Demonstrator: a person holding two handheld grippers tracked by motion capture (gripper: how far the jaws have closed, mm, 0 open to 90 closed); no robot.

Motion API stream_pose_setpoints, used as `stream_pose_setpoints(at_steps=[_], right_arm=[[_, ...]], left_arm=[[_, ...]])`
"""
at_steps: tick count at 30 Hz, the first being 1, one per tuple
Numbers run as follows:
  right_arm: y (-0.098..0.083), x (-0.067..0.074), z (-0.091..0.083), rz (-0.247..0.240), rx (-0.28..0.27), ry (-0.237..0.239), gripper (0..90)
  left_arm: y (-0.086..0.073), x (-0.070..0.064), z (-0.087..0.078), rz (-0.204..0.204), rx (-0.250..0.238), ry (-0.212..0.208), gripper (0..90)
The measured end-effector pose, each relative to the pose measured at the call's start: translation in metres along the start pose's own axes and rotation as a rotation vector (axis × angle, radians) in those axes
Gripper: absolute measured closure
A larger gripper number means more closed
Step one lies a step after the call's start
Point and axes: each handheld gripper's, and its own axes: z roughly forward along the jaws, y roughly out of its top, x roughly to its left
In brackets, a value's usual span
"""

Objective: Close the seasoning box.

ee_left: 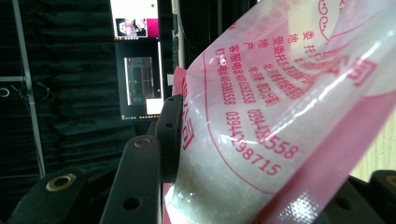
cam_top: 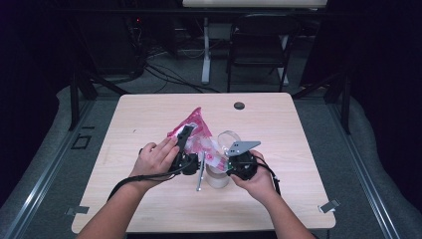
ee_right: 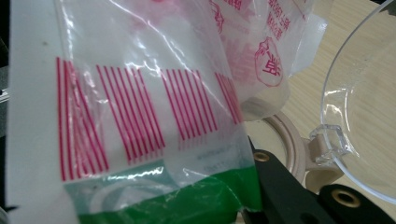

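Both grippers, left gripper (cam_top: 185, 133) and right gripper (cam_top: 230, 162), are pinching the soft, slippery pink plastic pouch (cam_top: 199, 139) of white granules above the open clear jar (cam_top: 217, 175), gripping best at its flat sealed edges.

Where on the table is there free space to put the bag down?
The table is bare on its left side, along its near edge and on its right side past the right gripper. Its far edge is bare except for a small dark disc. The middle is crowded: pink bag, clear jar, left gripper, metal rod.
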Motion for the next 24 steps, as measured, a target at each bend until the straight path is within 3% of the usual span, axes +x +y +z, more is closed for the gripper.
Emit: stream_pose_setpoints(at_steps=[24], right_arm=[[-0.0014, -0.0001, 0.0018, -0.006, 0.007, -0.002, 89.5]], left_arm=[[-0.0012, -0.003, 0.0031, 0.007, 0.005, -0.017, 64.7]])
